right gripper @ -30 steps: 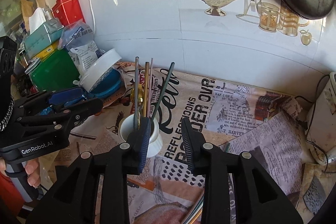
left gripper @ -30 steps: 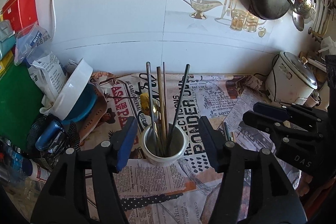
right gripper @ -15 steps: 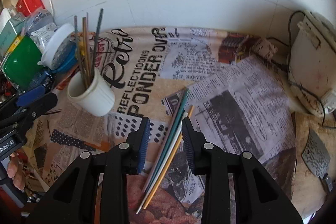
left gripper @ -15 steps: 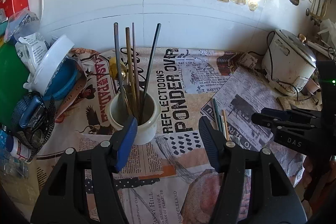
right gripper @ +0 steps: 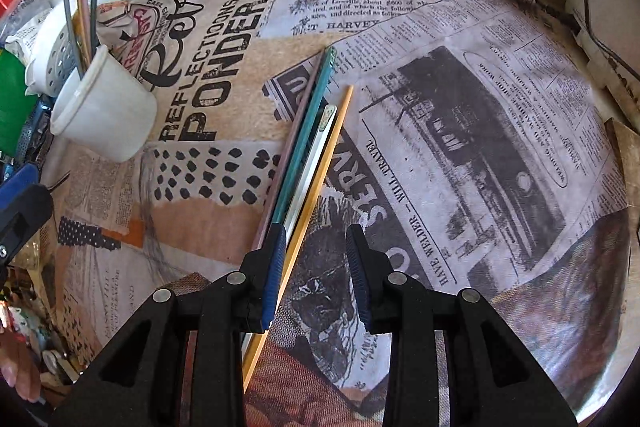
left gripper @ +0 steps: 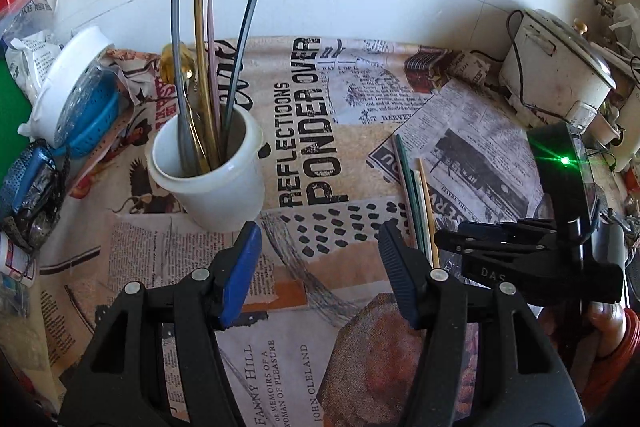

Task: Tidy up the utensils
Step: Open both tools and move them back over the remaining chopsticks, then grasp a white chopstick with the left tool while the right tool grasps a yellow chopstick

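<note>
Flat on the newspaper-print cloth lie four loose sticks side by side: mauve, teal, white, yellow. Right gripper low over their near ends, jaws part open, nothing held; its left pad lies over the teal and white sticks, the yellow one passing between the jaws. Left gripper wider apart, empty, over bare cloth near a white cup holding four upright utensils. Behind: white tiled wall, white rice cooker right, blue colander left.
</note>
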The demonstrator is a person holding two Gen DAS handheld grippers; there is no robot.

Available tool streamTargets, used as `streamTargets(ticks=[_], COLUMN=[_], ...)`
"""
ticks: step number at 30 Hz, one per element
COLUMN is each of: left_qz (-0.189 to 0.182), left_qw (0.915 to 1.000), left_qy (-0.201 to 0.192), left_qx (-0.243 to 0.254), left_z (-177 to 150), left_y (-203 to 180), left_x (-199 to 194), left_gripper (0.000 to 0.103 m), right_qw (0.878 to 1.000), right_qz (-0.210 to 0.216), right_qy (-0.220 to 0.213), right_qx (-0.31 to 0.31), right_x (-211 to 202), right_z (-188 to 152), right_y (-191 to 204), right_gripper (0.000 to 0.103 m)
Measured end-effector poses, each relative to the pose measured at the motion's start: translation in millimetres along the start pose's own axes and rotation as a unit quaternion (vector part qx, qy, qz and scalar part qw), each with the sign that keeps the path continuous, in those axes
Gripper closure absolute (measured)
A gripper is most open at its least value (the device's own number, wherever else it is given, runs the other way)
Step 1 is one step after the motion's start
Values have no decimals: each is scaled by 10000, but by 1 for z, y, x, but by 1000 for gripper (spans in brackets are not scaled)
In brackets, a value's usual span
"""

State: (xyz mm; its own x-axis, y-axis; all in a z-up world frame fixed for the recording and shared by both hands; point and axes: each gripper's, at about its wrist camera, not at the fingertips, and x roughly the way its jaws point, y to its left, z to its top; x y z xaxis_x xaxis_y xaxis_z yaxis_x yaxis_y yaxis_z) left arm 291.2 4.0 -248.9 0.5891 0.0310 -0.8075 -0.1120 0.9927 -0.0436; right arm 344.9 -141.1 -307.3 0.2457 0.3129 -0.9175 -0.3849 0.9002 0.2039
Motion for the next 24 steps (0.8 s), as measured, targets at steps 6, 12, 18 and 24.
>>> streamTargets(ticks=[6,12,18,24], left_qz=[-17,73,-7,50], left_qw=[9997,9993,9980,9967], left_qy=[173,340,556,708], left_qx=[-182,-151,-292,-384], left_z=[-4,-5,-10,-14], left_y=[3,2,6,10], left_x=[12,22,31,38], left_gripper=[43,43,43,43], right_qw=[9999,9996,9996,9959], right_qz=[-105,-251,-245,-750], right_qy=[-45,-127,-116,-166], right_qx=[-76,-61,35,-481], right_x=[4,4,9,14], right_z=[-2,-2,6,1], right_y=[4,1,-2,18], right_gripper=[75,79,74,76])
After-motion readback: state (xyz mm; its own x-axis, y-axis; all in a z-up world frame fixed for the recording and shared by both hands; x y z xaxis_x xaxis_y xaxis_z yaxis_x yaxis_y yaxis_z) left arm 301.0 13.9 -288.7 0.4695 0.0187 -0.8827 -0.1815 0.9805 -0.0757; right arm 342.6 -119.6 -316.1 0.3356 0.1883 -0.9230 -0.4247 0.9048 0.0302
